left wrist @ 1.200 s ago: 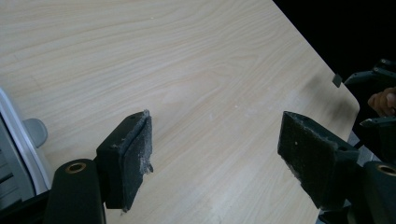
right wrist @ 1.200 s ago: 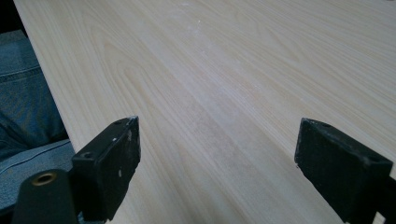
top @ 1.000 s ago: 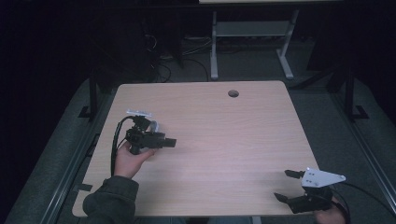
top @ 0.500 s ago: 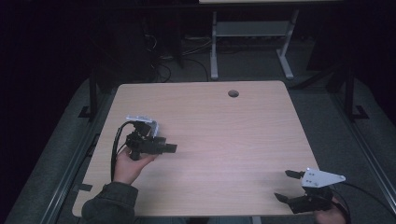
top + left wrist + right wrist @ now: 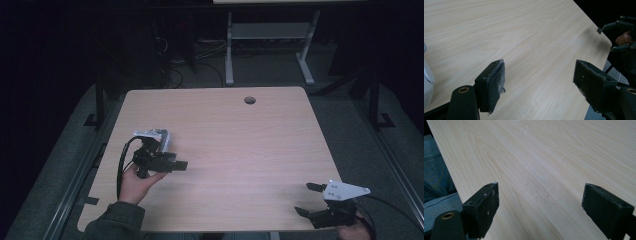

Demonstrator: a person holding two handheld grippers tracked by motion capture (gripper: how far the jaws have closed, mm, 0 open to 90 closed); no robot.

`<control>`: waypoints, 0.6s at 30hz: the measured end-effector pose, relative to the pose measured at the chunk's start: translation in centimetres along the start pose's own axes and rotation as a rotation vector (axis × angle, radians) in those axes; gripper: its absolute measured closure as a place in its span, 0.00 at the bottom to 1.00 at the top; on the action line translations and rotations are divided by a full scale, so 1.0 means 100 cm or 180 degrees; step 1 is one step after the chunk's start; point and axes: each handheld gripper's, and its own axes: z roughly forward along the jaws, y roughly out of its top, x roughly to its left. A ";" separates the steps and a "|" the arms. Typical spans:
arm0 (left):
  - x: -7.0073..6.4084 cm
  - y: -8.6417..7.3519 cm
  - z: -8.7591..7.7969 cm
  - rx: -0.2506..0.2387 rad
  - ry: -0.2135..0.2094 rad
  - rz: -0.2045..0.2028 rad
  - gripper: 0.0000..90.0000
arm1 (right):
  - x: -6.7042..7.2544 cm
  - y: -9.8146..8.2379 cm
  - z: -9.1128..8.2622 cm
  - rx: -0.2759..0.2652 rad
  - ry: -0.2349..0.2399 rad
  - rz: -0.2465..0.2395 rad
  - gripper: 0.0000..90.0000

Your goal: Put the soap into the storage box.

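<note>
No task object lies on the light wooden table point(image 5: 240, 145). A hand holds my left gripper point(image 5: 176, 164) over the table's left part, its jaws pointing right. In the left gripper view the left gripper point(image 5: 539, 75) is open, with bare wood between its worn pads point(image 5: 497, 80). My right gripper point(image 5: 305, 198) sits at the table's near right corner, jaws pointing left. The right gripper view shows the right gripper point(image 5: 539, 200) open wide over bare wood, with nothing between its pads point(image 5: 490, 197).
A round cable hole point(image 5: 249, 100) sits near the table's far edge. A white desk frame point(image 5: 270, 45) stands on the dark floor beyond. Jeans point(image 5: 436, 170) show past the near edge. A white rounded shape point(image 5: 427, 80) is at the left gripper view's left edge.
The left gripper has drifted slightly toward the near edge of the table. The right gripper has stayed in place. Both remain open.
</note>
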 end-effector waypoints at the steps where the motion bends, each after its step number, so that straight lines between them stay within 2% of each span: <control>1: 0.000 -0.001 0.000 0.0005 0.0003 0.0011 0.27 | 0.000 0.000 0.000 0.0002 0.0001 0.0001 0.15; 18: -0.004 -0.018 -0.002 0.0031 -0.0059 0.0055 0.27 | 0.000 -0.001 0.000 0.0008 -0.0004 0.0008 0.15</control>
